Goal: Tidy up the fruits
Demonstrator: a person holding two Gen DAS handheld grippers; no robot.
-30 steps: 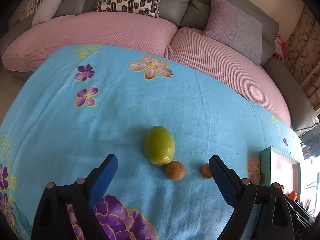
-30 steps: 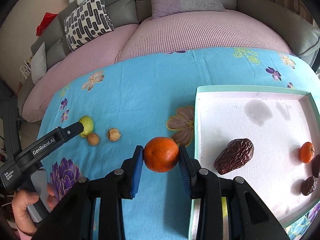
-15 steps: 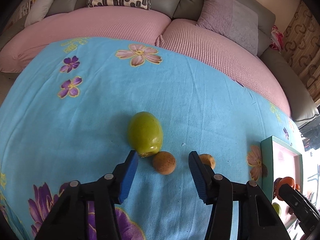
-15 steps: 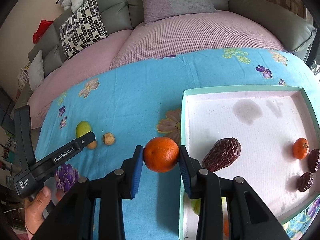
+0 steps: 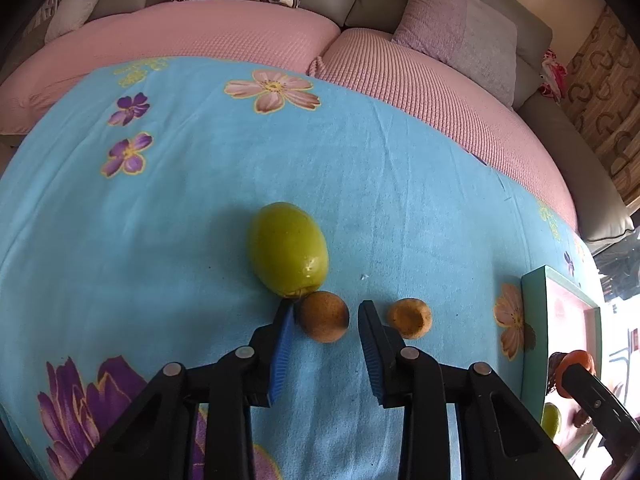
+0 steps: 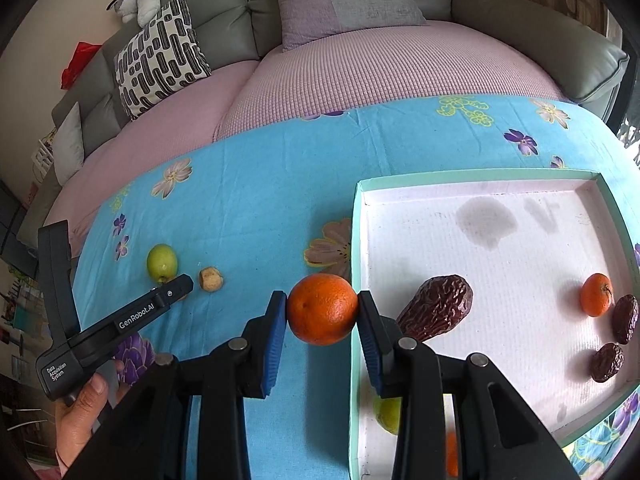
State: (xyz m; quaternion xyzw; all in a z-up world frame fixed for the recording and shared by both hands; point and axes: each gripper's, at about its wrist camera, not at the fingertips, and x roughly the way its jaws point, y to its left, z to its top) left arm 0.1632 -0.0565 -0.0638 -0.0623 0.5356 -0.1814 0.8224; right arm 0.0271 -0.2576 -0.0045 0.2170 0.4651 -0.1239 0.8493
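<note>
Left gripper (image 5: 326, 314) fingers narrower now, astride brown fruit (image 5: 323, 317); right gripper (image 6: 322, 310) clamping orange (image 6: 322, 309) at tray rim (image 6: 353, 280)

A blue flowered cloth (image 5: 160, 240) covers the surface, running back to the pink sofa cushions (image 5: 420, 64). On it, just ahead of the left fingers, lies a green fruit (image 5: 287, 254), and touching its near end sits a small brown round fruit (image 5: 323, 316), right between those fingers. Just outside the right-hand finger of that pair rests a hollowed brown fruit (image 5: 409, 317). Over by the other pair of fingers, the teal-rimmed tray (image 6: 480, 177) lies flat on the cloth, its left wall running under their right-hand finger.
</note>
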